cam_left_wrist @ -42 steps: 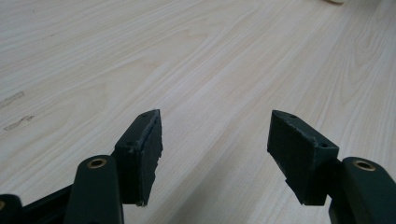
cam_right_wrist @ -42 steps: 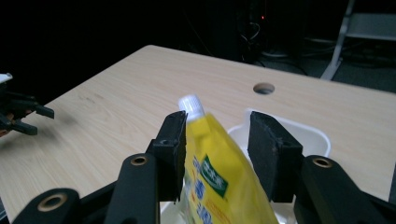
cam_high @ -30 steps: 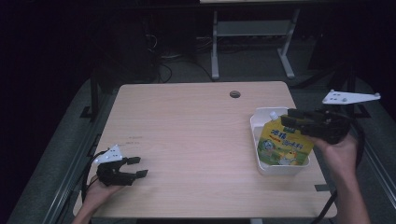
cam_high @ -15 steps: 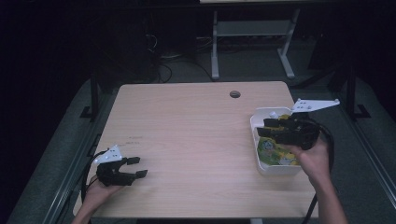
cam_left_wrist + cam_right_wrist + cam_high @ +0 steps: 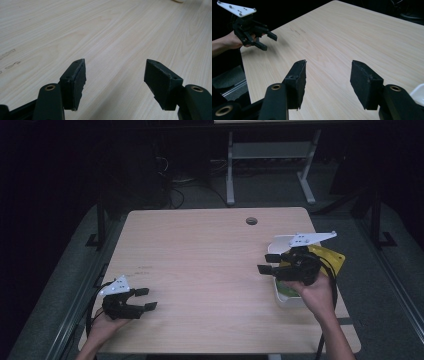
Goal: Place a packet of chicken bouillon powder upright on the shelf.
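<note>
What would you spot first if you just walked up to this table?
Probably the bright yellow packet in the white tub at the table's right edge, the only strong colour there. Right over it a hand holds the right gripper, jaws open with nothing between them. The left gripper, also open, sits low at the near left corner.

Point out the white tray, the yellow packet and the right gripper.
white tray (image 5: 281,241), high view, far rim.
yellow packet (image 5: 334,258), high view, yellow corner past the tray.
right gripper (image 5: 268,263), high view, between the open jaws.
</note>
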### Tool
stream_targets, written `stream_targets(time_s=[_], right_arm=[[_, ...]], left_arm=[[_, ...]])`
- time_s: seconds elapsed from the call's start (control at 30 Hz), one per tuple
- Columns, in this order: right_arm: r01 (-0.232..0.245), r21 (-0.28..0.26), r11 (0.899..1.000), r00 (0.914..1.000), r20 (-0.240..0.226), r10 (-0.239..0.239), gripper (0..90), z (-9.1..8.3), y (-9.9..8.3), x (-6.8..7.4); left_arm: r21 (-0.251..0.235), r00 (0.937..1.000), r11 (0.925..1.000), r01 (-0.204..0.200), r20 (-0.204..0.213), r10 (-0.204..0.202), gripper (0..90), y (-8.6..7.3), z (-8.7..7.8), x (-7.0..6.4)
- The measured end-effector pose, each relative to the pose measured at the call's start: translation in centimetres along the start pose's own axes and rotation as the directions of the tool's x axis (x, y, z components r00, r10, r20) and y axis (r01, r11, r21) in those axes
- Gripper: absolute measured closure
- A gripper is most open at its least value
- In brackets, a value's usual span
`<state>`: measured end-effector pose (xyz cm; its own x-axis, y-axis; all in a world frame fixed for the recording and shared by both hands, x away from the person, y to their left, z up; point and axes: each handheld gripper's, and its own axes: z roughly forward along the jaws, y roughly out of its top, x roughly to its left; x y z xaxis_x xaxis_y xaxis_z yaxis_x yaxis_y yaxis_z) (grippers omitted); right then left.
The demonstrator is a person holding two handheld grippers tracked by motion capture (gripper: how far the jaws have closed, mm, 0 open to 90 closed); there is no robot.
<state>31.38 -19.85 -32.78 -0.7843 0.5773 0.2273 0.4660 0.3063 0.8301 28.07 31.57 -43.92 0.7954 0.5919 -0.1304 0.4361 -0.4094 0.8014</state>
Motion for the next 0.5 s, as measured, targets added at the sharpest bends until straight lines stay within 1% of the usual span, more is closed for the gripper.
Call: stream_targets(time_s=[0.1,0.13,0.3,0.37,0.5], right_arm=[[-0.001,0.006,1.000,1.0000,-0.006,0.001,45.1,0.4,0.0,0.1],[0.001,0.009,1.000,0.9999,-0.013,-0.001,44.9,0.9,0.0,0.3],[0.013,0.028,1.000,0.9995,-0.028,-0.012,44.0,2.1,0.0,0.8],[0.010,0.032,0.999,0.9992,-0.038,-0.009,43.4,2.6,0.0,1.1],[0.018,0.053,0.998,0.9984,-0.054,-0.015,42.7,3.9,-0.1,1.5]], left_arm=[[-0.002,1.0000,1.0000,-0.001,0.000,0.001,33.4,0.0,0.0,0.0],[-0.002,1.0000,1.0000,-0.001,0.000,0.001,33.3,0.0,-0.1,0.0],[-0.002,1.0000,1.0000,0.000,0.001,0.000,33.0,0.0,0.0,0.0],[-0.005,1.0000,1.0000,0.003,0.001,-0.003,33.0,0.0,0.0,0.0],[-0.003,1.0000,1.0000,0.001,0.002,-0.001,32.7,0.0,0.0,0.0]])
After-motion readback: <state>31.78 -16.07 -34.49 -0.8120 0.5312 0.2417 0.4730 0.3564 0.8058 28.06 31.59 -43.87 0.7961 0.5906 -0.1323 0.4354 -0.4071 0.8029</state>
